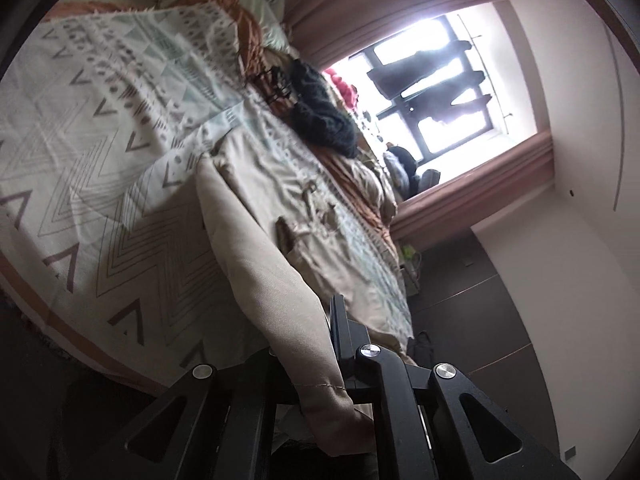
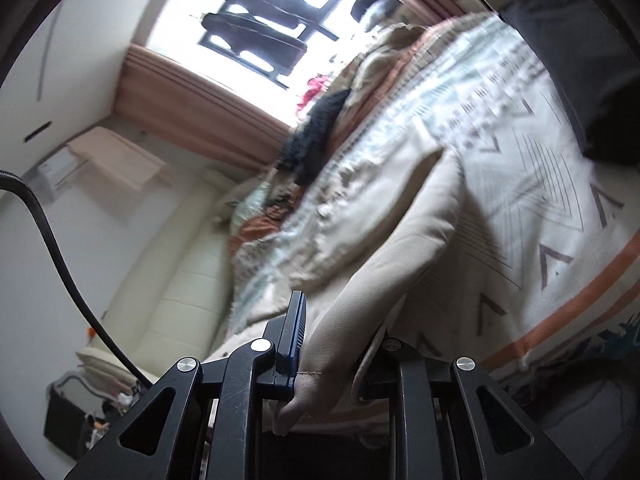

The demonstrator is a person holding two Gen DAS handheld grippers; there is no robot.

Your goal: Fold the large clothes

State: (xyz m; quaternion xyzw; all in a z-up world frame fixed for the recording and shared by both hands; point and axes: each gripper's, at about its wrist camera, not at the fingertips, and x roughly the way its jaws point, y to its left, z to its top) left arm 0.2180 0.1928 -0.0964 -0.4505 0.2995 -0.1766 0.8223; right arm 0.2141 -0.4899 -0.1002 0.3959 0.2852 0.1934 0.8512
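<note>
Both the left gripper (image 1: 320, 360) and right gripper (image 2: 332, 344) have their jaws clamped on the hemmed edge of a beige garment (image 1: 256, 236). It stretches up from the patterned bedspread (image 1: 100, 128), whose surface beside it lies bare.

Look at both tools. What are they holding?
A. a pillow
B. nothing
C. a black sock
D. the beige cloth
D: the left tool and the right tool are each shut on an edge of the beige cloth, which stretches away over the patterned bedspread.
</note>
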